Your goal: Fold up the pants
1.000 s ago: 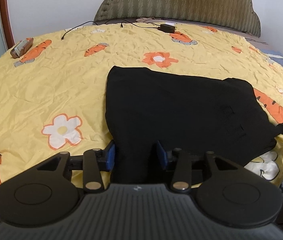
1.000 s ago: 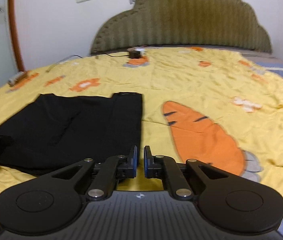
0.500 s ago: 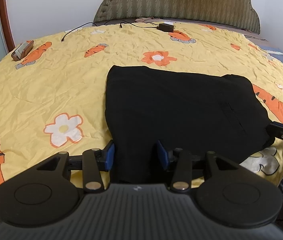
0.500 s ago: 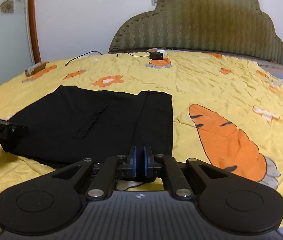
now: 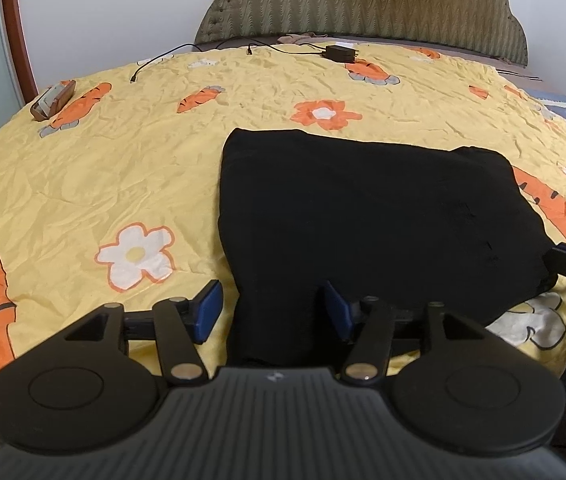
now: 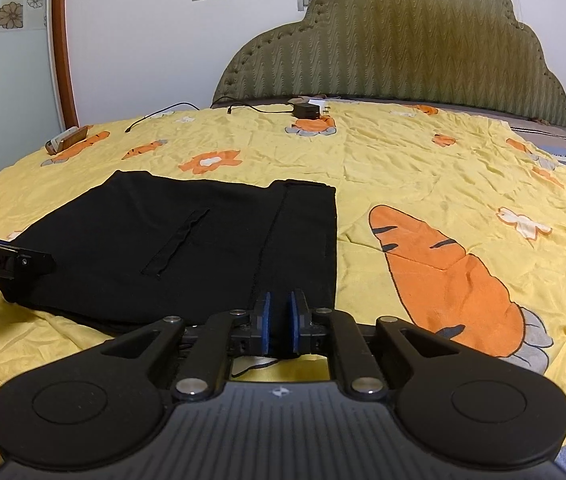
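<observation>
Bedspread [image 6: 423, 168], left claw [image 6: 49, 261] lettering "enRobot.AI"

Left wrist view: low over the bed's [image 5: 83, 184] near edge, angled down along its fingers [image 5: 207, 310] toward the headboard [image 5: 363, 4], black pants [image 5: 363, 216] close ahead. Right wrist view: same low stance and heading, set to the right, pants [image 6: 187, 240] left of centre. Shared: pants, yellow sheet, headboard [image 6: 395, 52], charger [image 5: 339, 53] [image 6: 305, 111]; each view catches the other gripper at its edge.

Black pants [image 5: 363, 216], carrot-patterned yellow bedspread [image 5: 83, 184]
</observation>
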Motion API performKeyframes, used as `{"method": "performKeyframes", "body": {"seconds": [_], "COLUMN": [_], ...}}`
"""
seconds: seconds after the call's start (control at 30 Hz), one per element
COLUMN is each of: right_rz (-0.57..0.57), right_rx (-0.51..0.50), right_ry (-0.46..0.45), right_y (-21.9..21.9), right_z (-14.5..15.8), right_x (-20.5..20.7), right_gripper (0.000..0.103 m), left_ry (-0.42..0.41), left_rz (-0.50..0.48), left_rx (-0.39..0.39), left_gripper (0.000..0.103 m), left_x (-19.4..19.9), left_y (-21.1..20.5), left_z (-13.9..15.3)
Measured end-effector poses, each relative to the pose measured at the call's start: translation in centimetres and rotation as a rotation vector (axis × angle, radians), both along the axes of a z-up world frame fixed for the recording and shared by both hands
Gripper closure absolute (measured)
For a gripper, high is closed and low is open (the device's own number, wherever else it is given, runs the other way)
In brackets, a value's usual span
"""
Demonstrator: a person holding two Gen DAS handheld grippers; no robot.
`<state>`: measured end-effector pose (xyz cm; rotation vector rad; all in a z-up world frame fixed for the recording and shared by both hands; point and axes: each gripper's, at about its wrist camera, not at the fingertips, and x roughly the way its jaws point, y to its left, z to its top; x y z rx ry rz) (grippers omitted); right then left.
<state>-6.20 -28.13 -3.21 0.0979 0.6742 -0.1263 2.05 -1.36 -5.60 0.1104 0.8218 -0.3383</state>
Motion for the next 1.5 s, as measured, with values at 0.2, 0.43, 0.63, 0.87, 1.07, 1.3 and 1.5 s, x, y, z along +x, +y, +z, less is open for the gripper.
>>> {"method": "performKeyframes", "body": {"seconds": [0.2,0.43,0.63,0.87,1.07,1.3,1.5], "right_rz": [-0.046,0.0,0.107,0.184,0.543,0.73,0.703], "right_rx": [-0.031,-0.045,-0.091,0.021,-0.146,-0.474,-0.599], "right_ry": [0.003,-0.066,0.039,-0.075,-0.102,-0.083,-0.085], "right_y": [-0.6,0.6,2.6,4.3,14.6,22.7,23.2], "right_z": [0.4,2.2,0.5,3.4,3.6,0.8,0.5], "right_x": [-1.2,-1.7,1.4,2.4,3.4,1.7,1.6], "right_gripper": [0.061,0.061,0.057,0.057,0.057,0.058,0.057], "left_ry": [0.029,0.114,0.104,0.129,-0.012,0.017,0.01], "left_rz": [-0.015,0.002,0.002,0.055,0.237,0.26,0.235], "left_rx": [-0.031,-0.115,-0.089,-0.136,-0.016,-0.055,-0.047], "left_gripper": [0.049,0.049,0.049,0.047,0.045,0.038,0.031], "left_x": [0.0,0.7,-0.2,0.0,0.3,1.2,1.1], "left_y": [0.8,3.3,4.0,6.4,8.9,10.4,10.3], "left_z": [-0.1,0.2,0.8,1.9,4.1,3.9,3.6]}}
